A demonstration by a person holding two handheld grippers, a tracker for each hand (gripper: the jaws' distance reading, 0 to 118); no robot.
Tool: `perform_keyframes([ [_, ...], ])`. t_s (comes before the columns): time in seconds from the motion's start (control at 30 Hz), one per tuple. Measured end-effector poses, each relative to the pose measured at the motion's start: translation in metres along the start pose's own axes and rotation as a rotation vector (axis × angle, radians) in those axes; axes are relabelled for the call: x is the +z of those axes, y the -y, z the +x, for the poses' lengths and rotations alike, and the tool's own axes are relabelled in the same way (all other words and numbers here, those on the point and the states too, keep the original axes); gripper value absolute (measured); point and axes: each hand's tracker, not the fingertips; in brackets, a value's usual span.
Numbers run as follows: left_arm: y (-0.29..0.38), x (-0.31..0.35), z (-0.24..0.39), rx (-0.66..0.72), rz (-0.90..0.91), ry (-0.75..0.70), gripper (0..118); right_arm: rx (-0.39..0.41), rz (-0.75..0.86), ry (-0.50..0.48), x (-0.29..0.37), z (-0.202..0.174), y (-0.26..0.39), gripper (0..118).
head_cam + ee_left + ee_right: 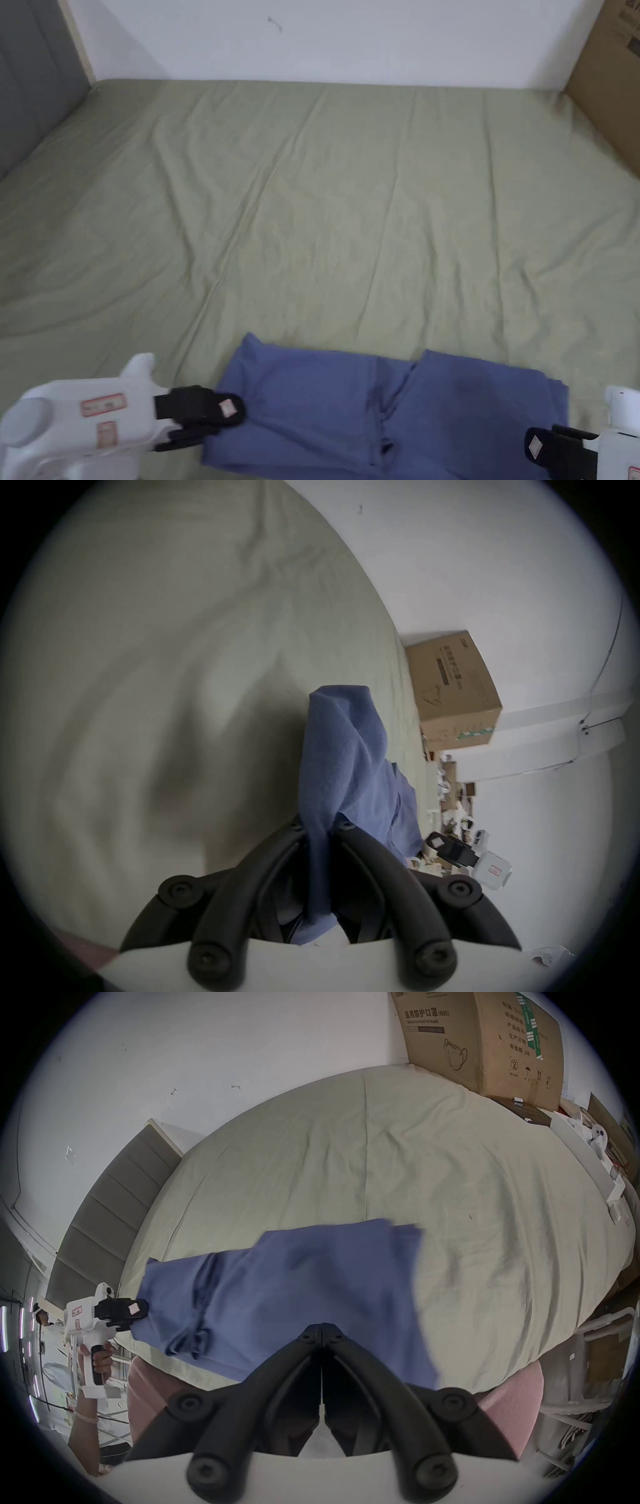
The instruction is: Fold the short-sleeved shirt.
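Sage-green wrinkled bedsheet carries the blue short-sleeved cotton shirt at its near edge, held from both sides.

For a clean fold, I judge both ends should be carried level and together, keeping the cloth taut so it lands without bunching. Left gripper has its jaws clamped on a bunched edge of shirt, pointing in from the left side. Right gripper has its jaws closed together at the shirt's right edge; whether cloth lies between them I cannot tell.
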Motion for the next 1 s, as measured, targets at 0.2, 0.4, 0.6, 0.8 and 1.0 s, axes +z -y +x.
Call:
perform_keyframes([
  [0.2, -0.013, 0.073, -0.011, 0.029, 0.118, -0.186, 9, -0.007, -0.011, -0.010, -0.008, -0.001, 0.003, 0],
  [0.4, -0.003, 0.085, 0.037, -0.018, 0.187, -0.200, 9, -0.002, -0.027, -0.018, -0.010, -0.001, 0.007, 0],
  [0.6, 0.003, 0.061, 0.140, -0.244, 0.179, -0.148, 9, -0.043, -0.017, -0.035, -0.006, 0.009, 0.006, 0],
  [0.8, 0.034, -0.024, 0.218, -0.468, 0.029, -0.089, 9, -0.086, 0.012, -0.040, 0.002, 0.026, 0.009, 0],
  [1.0, 0.079, -0.132, 0.241, -0.539, -0.174, -0.071, 15, -0.142, 0.024, -0.011, 0.013, 0.053, 0.019, 0],
])
